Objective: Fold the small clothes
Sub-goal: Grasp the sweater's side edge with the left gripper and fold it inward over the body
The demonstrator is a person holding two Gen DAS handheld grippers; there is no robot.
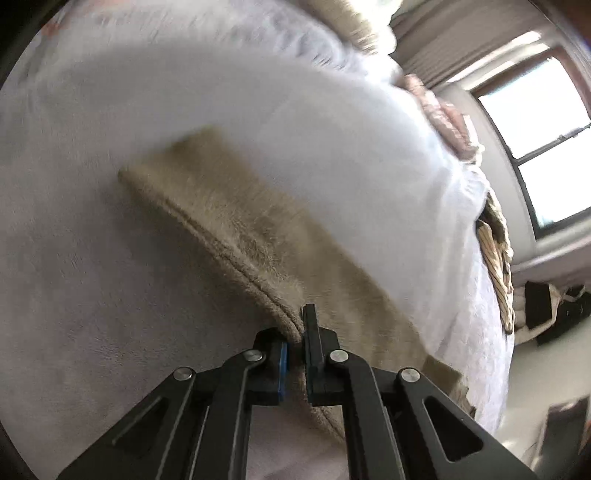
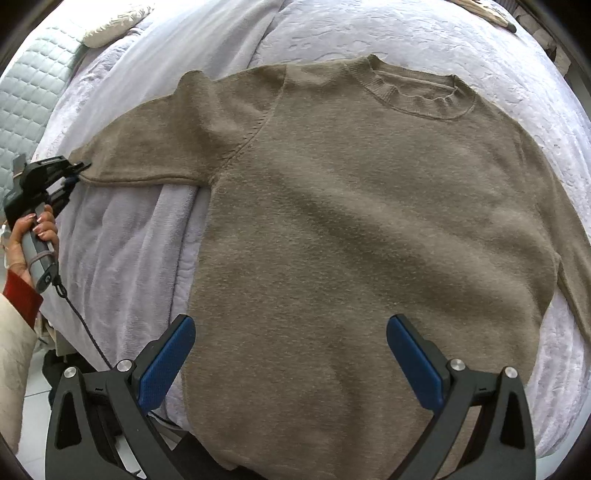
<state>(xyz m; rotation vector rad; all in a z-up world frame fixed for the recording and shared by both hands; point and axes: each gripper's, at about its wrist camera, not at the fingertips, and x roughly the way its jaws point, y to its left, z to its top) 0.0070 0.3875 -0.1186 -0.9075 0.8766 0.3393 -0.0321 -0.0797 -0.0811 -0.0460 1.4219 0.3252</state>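
Sweater (image 2: 369, 229) of beige-brown knit lay spread flat on the bed (image 2: 122, 258), its collar toward the far edge and one sleeve stretched out toward the left edge. Left tool (image 1: 295, 345) was clamped on the cuff end of that sleeve (image 1: 236, 221). Right tool (image 2: 291, 354) hovered over the hem, its blue pads (image 2: 166, 363) wide apart, gripping nothing.

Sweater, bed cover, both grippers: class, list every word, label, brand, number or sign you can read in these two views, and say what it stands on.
Readable text: none.
Sweater: no tag or print shows at its collar.
Bed cover: embossed pattern only, no lettering.
Left gripper: a small round mark low on its grey handle, too small to read.
Right gripper: plain blue pads, no marking.
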